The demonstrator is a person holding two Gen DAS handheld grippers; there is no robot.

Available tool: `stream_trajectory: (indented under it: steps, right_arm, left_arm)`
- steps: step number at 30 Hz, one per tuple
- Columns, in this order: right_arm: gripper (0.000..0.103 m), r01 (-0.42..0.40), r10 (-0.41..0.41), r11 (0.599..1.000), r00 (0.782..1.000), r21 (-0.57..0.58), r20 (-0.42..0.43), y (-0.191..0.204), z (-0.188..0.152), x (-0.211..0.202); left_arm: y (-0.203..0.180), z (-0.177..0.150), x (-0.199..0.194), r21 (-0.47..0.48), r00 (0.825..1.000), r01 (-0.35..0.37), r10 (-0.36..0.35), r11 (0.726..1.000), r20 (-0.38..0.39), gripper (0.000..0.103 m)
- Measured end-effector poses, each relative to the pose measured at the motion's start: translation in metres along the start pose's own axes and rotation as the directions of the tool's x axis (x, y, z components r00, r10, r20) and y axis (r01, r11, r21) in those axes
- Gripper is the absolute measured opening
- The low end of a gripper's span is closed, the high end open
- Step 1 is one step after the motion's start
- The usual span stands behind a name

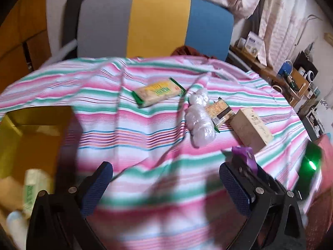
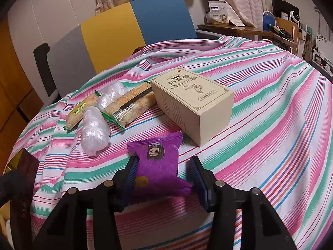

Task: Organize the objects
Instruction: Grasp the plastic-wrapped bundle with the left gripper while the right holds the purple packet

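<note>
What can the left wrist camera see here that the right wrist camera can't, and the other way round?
Only the left wrist view shows the inside of the yellow cardboard box at the table's left, with a green-and-white packet in it, plus the left hand-held gripper wide open over bare cloth. Only the right wrist view shows the right hand-held gripper with its blue pads on either side of the purple snack packet, not yet shut on it, and the printing on the beige carton. Both show the striped tablecloth, the cracker packets, the plastic-wrapped bundle and the colourful chair.
</note>
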State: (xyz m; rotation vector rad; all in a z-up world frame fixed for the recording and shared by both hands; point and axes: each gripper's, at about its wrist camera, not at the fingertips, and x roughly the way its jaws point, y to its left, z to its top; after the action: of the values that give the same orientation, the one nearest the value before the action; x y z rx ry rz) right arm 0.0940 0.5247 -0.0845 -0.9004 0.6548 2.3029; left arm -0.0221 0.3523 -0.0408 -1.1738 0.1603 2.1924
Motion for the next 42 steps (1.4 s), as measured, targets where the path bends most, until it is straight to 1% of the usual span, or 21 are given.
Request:
stream_trajectory:
  steps: [1, 5, 9, 12, 13, 15, 17, 18, 21, 22, 23, 26, 28, 30, 32, 33, 34, 35, 36, 39, 42]
  right_arm:
    - [0.051, 0.000, 0.000, 1.000, 1.000, 0.000, 0.001, 0.000, 0.000, 0.000]
    - [0.051, -0.010, 0.010, 1.000, 1.000, 0.007, 0.008, -0.001, -0.001, 0.000]
    - [0.052, -0.016, 0.016, 1.000, 1.000, 0.012, 0.013, 0.000, -0.003, -0.001]
    - [0.052, -0.011, 0.010, 1.000, 1.000, 0.007, 0.014, 0.001, -0.004, -0.002]
    - [0.052, -0.010, 0.010, 1.000, 1.000, 0.007, 0.014, 0.000, -0.004, -0.002]
    - [0.052, -0.010, 0.010, 1.000, 1.000, 0.006, 0.015, 0.001, -0.004, -0.002]
    - [0.052, -0.012, 0.012, 1.000, 1.000, 0.008, 0.016, 0.001, -0.005, -0.002]
    - [0.052, -0.013, 0.013, 1.000, 1.000, 0.009, 0.017, 0.000, -0.005, -0.003]
    - [0.052, -0.015, 0.015, 1.000, 1.000, 0.010, 0.018, 0.000, -0.005, -0.003]
    - [0.052, -0.015, 0.015, 1.000, 1.000, 0.011, 0.018, 0.000, -0.005, -0.003]
    - [0.052, -0.014, 0.014, 1.000, 1.000, 0.010, 0.018, 0.000, -0.005, -0.003]
    - [0.052, -0.007, 0.007, 1.000, 1.000, 0.004, 0.017, 0.001, -0.005, -0.004]
    - [0.052, -0.006, 0.006, 1.000, 1.000, 0.002, 0.017, 0.000, -0.005, -0.005]
    - [0.052, -0.007, 0.007, 1.000, 1.000, 0.003, 0.017, 0.000, -0.005, -0.005]
    - [0.052, -0.004, 0.004, 1.000, 1.000, 0.001, 0.018, 0.000, -0.005, -0.004]
    - [0.052, -0.003, 0.003, 1.000, 1.000, 0.000, 0.018, 0.001, -0.005, -0.004]
    - [0.052, -0.006, 0.006, 1.000, 1.000, 0.003, 0.019, 0.000, -0.005, -0.004]
    - [0.052, -0.010, 0.010, 1.000, 1.000, 0.007, 0.020, 0.000, -0.005, -0.004]
    - [0.052, -0.012, 0.012, 1.000, 1.000, 0.009, 0.020, -0.001, -0.005, -0.004]
    - [0.052, -0.010, 0.010, 1.000, 1.000, 0.007, 0.022, 0.000, -0.005, -0.003]
    - [0.052, -0.010, 0.010, 1.000, 1.000, 0.008, 0.024, 0.000, -0.006, -0.004]
  left_arm:
    - [-0.004, 0.005, 0.011, -0.006, 1.000, -0.010, 0.010, 1.000, -0.011, 0.103]
    - [-0.022, 0.021, 0.034, 0.024, 0.998, -0.056, 0.056, 0.998, 0.020, 0.103]
    - [-0.042, 0.031, 0.049, 0.103, 0.993, -0.101, 0.094, 0.990, 0.070, 0.102]
    - [-0.048, 0.035, 0.065, 0.158, 0.992, -0.113, 0.102, 0.981, 0.077, 0.092]
    - [-0.049, 0.034, 0.072, 0.169, 0.993, -0.104, 0.094, 0.980, 0.067, 0.084]
    - [-0.047, 0.031, 0.084, 0.184, 0.997, -0.068, 0.062, 0.980, 0.040, 0.076]
    - [-0.044, 0.027, 0.089, 0.188, 0.997, -0.079, 0.073, 0.979, 0.039, 0.063]
    - [-0.039, 0.023, 0.092, 0.189, 0.995, -0.101, 0.094, 0.977, 0.045, 0.060]
    - [-0.031, 0.016, 0.089, 0.183, 0.993, -0.095, 0.082, 0.978, 0.080, 0.058]
    - [-0.028, 0.014, 0.087, 0.188, 0.992, -0.101, 0.085, 0.977, 0.092, 0.054]
    - [-0.026, 0.013, 0.085, 0.187, 0.991, -0.101, 0.083, 0.977, 0.101, 0.048]
    - [-0.019, 0.011, 0.080, 0.160, 0.991, -0.094, 0.077, 0.983, 0.107, 0.040]
    - [-0.021, 0.008, 0.079, 0.165, 0.990, -0.100, 0.082, 0.981, 0.110, 0.040]
    - [-0.030, 0.006, 0.077, 0.213, 0.991, -0.108, 0.086, 0.971, 0.107, 0.042]
    - [-0.037, 0.003, 0.071, 0.255, 0.989, -0.110, 0.079, 0.961, 0.128, 0.070]
    - [-0.040, 0.003, 0.068, 0.273, 0.985, -0.120, 0.080, 0.955, 0.152, 0.073]
    - [-0.046, 0.004, 0.066, 0.297, 0.976, -0.160, 0.107, 0.941, 0.189, 0.076]
    - [-0.050, 0.006, 0.065, 0.313, 0.971, -0.184, 0.122, 0.932, 0.208, 0.078]
    - [-0.051, 0.010, 0.066, 0.319, 0.971, -0.182, 0.118, 0.930, 0.208, 0.080]
    - [-0.049, 0.024, 0.070, 0.311, 0.978, -0.141, 0.083, 0.940, 0.191, 0.084]
    - [-0.050, 0.033, 0.072, 0.305, 0.979, -0.135, 0.080, 0.943, 0.187, 0.086]
